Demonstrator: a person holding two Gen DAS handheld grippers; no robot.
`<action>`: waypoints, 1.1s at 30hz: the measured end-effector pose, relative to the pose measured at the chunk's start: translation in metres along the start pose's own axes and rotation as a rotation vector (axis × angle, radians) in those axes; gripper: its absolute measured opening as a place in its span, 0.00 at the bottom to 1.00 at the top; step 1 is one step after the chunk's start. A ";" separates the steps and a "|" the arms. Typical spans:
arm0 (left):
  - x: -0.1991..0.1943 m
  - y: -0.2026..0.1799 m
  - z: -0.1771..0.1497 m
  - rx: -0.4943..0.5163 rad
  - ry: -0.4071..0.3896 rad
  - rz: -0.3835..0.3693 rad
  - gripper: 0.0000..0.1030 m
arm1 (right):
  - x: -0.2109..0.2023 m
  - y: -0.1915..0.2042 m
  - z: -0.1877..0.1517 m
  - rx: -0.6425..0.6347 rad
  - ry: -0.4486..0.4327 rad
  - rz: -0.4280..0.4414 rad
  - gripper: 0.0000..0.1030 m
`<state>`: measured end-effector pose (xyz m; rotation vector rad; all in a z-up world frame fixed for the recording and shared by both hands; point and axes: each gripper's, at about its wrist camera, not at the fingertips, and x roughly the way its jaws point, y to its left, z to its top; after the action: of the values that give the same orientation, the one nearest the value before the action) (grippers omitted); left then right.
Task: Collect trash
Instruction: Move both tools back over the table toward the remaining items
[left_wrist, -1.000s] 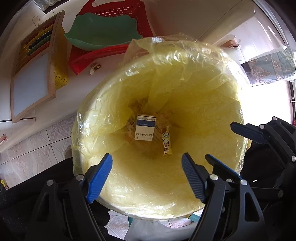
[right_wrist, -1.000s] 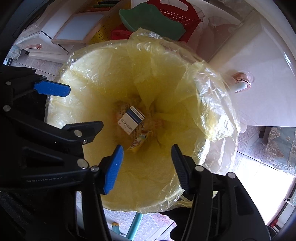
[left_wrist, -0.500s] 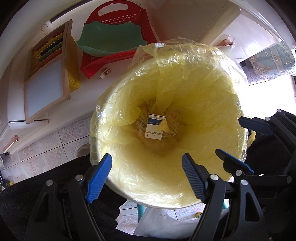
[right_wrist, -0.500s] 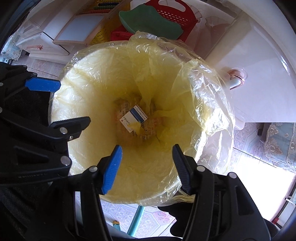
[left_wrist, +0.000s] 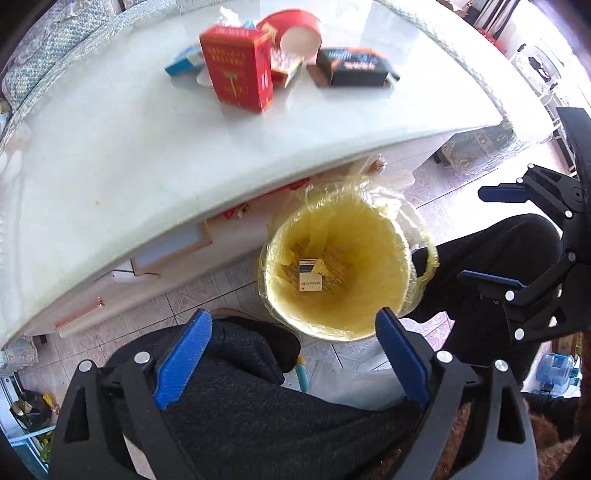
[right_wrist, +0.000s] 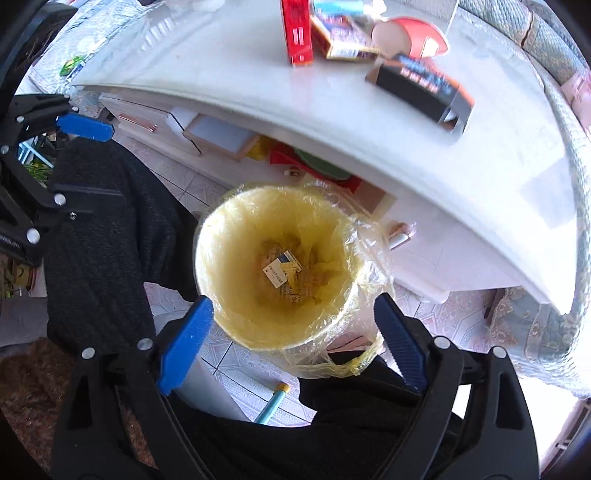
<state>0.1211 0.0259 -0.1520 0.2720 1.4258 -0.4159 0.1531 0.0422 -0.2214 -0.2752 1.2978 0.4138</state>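
Overhead, both grippers, left (left_wrist: 293, 360) and right (right_wrist: 293, 341), hung empty over the bin (left_wrist: 384, 218), jaws opening; the red box (left_wrist: 238, 64) stood ahead on the table (left_wrist: 110, 155), nearer the left.

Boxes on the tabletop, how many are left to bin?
At least 4: a tall red box standing upright, a black box lying to its right, a small red box between them, and a blue box behind it. Others may be hidden.

Yellow bin liner (left_wrist: 373, 236), seemingly red carton (left_wrist: 236, 70)
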 end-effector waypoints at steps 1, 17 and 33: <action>-0.019 0.002 0.006 0.013 -0.012 0.001 0.86 | -0.017 -0.004 0.004 -0.009 -0.019 -0.008 0.84; -0.157 -0.003 0.098 0.139 -0.011 0.083 0.93 | -0.183 -0.068 0.093 -0.082 -0.202 -0.033 0.91; -0.125 0.024 0.179 -0.086 0.054 0.047 0.93 | -0.146 -0.109 0.162 -0.168 -0.115 -0.042 0.92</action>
<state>0.2800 -0.0138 -0.0060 0.2483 1.4831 -0.3106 0.3117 -0.0070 -0.0430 -0.4134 1.1445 0.4966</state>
